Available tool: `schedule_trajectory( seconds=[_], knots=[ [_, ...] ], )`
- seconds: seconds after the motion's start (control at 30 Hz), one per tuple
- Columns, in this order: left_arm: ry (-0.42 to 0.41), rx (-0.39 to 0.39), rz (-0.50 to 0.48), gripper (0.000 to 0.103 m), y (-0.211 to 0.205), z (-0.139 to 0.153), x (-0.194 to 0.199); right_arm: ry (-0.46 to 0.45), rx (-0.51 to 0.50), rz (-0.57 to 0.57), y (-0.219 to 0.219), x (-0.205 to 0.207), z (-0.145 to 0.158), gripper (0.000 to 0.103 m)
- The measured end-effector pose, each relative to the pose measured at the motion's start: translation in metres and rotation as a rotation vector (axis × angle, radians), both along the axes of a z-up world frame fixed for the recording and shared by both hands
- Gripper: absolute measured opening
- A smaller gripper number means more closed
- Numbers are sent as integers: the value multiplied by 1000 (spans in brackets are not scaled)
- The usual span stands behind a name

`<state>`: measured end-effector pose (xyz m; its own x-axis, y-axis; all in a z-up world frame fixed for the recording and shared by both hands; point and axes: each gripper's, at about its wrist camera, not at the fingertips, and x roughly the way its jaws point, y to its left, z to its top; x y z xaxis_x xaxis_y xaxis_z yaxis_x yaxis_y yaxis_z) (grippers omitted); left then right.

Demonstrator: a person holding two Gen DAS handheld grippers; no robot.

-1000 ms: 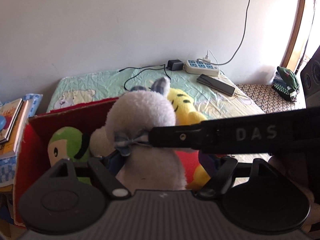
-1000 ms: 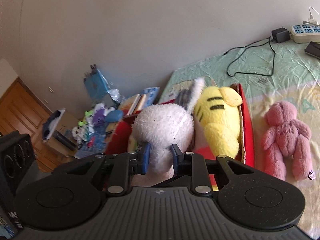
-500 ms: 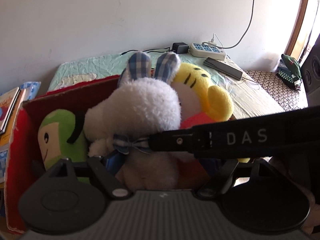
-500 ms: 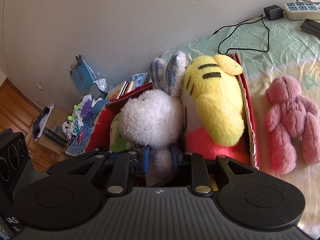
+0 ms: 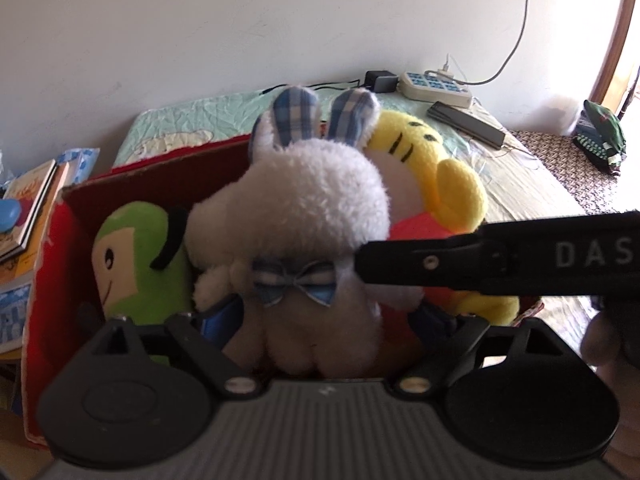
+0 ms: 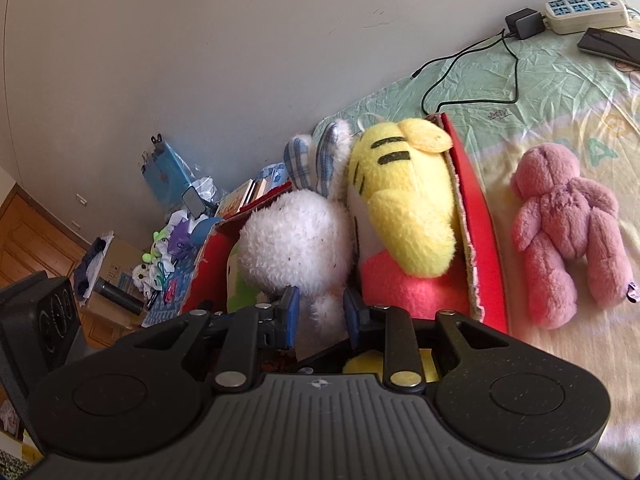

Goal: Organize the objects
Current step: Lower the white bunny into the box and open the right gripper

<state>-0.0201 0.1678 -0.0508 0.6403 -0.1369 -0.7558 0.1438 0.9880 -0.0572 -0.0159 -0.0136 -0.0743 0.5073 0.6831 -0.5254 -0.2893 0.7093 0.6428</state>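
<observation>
A white bunny plush (image 5: 304, 208) with blue plaid ears and a bow stands in the red box (image 5: 52, 240), between a green plush (image 5: 132, 256) and a yellow tiger plush (image 5: 432, 168). In the right wrist view my right gripper (image 6: 320, 312) is shut on the lower body of the bunny (image 6: 296, 240), close beside the tiger (image 6: 404, 200). Its black finger (image 5: 420, 264) reaches the bunny's neck from the right. My left gripper (image 5: 328, 316) stands open, its blue pads wide on either side of the bunny's body. A pink teddy (image 6: 568, 224) lies on the bed right of the box wall (image 6: 476, 200).
A power strip (image 5: 434, 86) with cables and a dark flat device (image 5: 466, 124) lie at the bed's far end by the wall. Books (image 5: 28, 208) are stacked left of the box. Cluttered small items (image 6: 172, 240) and a black speaker (image 6: 48, 320) sit beyond on the left.
The bunny has come down into the box beside the tiger, held by my right gripper, and its ears now stand up in view. Both cameras have moved closer to the box.
</observation>
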Motion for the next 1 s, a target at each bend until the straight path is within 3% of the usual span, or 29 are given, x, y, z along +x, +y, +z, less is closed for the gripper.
schedule_trajectory(
  seconds=[0.3,0.57,1.0],
  knots=[
    [28,80,63,92,-17,3,1,-40,-8,-8,-10,-5,3,26],
    [37,105,137,92,-25,11,0,-36,26,-6,-27,-5,2,28],
    [28,143,233,94,-42,25,-4,-119,9,55,-40,-7,13,28]
  ],
)
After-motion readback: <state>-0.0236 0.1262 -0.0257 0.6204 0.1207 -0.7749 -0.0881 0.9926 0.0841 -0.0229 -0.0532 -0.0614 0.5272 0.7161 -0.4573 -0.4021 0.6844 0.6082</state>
